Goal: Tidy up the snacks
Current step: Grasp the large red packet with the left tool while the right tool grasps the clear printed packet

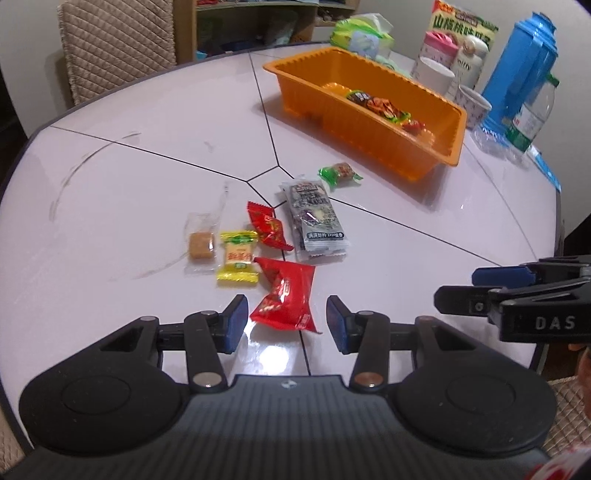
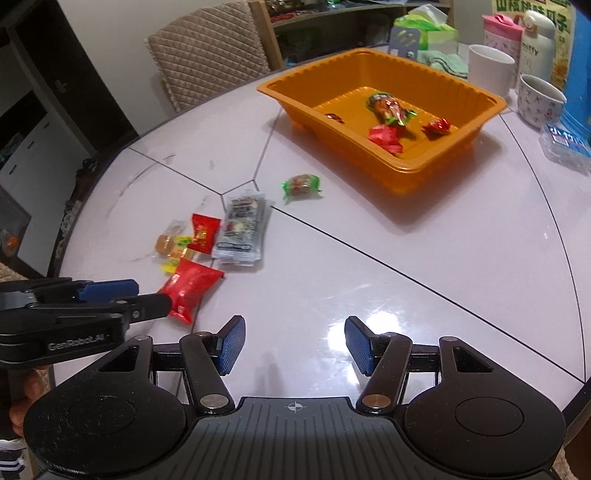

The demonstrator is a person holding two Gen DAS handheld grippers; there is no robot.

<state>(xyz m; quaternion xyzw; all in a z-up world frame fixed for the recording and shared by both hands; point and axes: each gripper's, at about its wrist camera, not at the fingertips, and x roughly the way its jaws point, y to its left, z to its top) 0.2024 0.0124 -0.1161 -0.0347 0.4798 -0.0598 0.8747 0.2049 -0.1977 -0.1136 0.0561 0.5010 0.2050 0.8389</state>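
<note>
An orange tray [image 1: 295, 85] [image 2: 491, 101] at the back of the round table holds several wrapped snacks [image 2: 388, 107]. Loose snacks lie mid-table: a large red packet [image 1: 286, 295] [image 2: 192, 286], a smaller red packet [image 1: 267, 225], a yellow candy [image 1: 238, 262], a clear-wrapped biscuit [image 1: 201, 243], a grey bar pack [image 1: 317, 218] [image 2: 242, 229] and a green-wrapped sweet [image 1: 340, 173] [image 2: 301, 184]. My left gripper [image 1: 286, 323] [image 2: 147, 299] is open, its blue pads on either side of the large red packet's near end, not touching. My right gripper [image 2: 294, 345] [image 1: 458, 291] is open over bare table, nothing between its fingers.
Behind the tray stand white cups [image 2: 491, 68], a blue jug [image 1: 524, 62], a water bottle [image 1: 532, 114], a tissue pack [image 2: 424, 29] and a snack bag [image 1: 463, 22]. A padded chair [image 2: 210, 51] sits at the table's far edge. A person's hand [image 2: 26, 402] holds the left gripper.
</note>
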